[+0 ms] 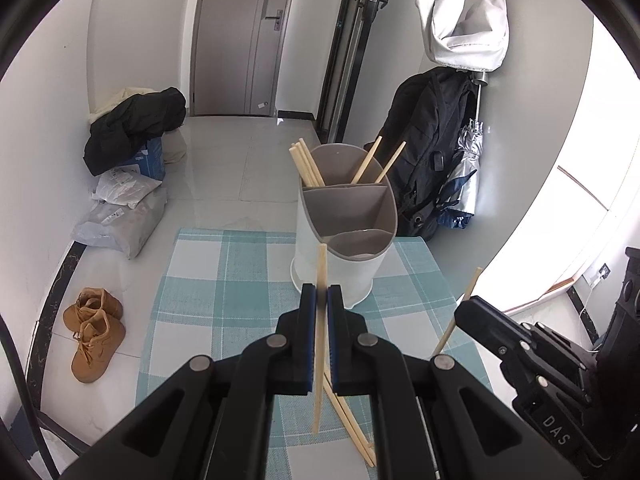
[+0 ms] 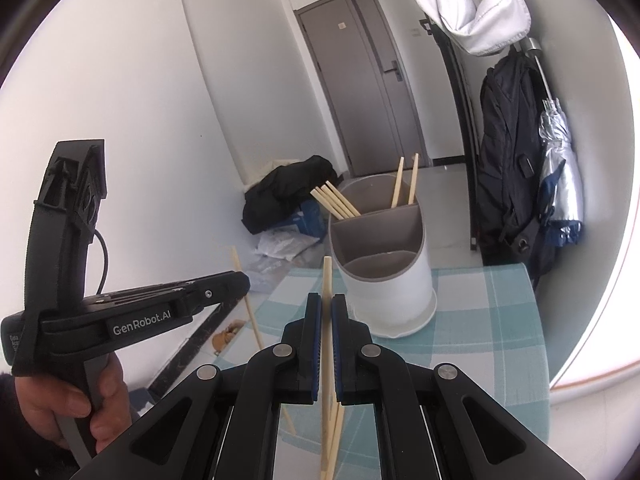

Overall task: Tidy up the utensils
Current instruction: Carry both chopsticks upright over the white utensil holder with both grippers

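Both views are brightly daylit; glare is blown out along the right edge. Straight lines are bent by fisheye distortion, black vignetting is seen in corners, and focus is kept sharp.

Both wrist views look down close, sharing the utensil holder (image 1: 346,224) (doorway behind).

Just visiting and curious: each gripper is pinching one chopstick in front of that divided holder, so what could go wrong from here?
1. The left gripper and right gripper each pinch a thin chopstick between flat pads; it could pivot or slip out.
2. The utensil holder is tall and stands free on the checked placemat; a bump might tip it.
3. Chopsticks leaning in the back compartment could block new ones.
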Action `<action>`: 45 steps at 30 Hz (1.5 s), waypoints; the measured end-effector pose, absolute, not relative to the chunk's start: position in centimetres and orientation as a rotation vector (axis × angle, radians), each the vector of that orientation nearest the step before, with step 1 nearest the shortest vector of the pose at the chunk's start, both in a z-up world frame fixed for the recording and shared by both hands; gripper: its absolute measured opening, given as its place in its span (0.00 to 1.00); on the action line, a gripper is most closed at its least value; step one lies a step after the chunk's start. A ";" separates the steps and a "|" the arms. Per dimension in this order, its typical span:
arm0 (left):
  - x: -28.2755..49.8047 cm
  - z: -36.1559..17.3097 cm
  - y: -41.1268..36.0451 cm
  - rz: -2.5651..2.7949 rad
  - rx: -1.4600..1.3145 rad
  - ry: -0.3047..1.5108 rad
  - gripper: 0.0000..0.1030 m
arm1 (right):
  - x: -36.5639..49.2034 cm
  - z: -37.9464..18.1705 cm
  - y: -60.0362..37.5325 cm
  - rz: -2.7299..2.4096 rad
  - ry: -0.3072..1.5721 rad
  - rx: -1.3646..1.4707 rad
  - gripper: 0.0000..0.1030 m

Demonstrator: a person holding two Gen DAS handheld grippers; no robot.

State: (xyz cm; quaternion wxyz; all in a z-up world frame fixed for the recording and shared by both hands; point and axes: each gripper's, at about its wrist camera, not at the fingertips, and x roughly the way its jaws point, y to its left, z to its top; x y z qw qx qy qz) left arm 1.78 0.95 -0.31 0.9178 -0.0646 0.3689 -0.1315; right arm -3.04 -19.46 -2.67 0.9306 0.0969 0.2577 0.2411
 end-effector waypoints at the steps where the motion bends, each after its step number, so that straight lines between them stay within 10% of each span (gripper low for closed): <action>1: 1.8 -0.1 0.9 -0.276 -0.135 0.762 0.01 | -3.0 -2.6 -19.6 0.494 0.527 0.205 0.04; 45: 17.1 9.7 2.3 -0.276 -0.309 0.578 0.01 | 18.1 10.5 -16.9 0.459 0.338 0.089 0.04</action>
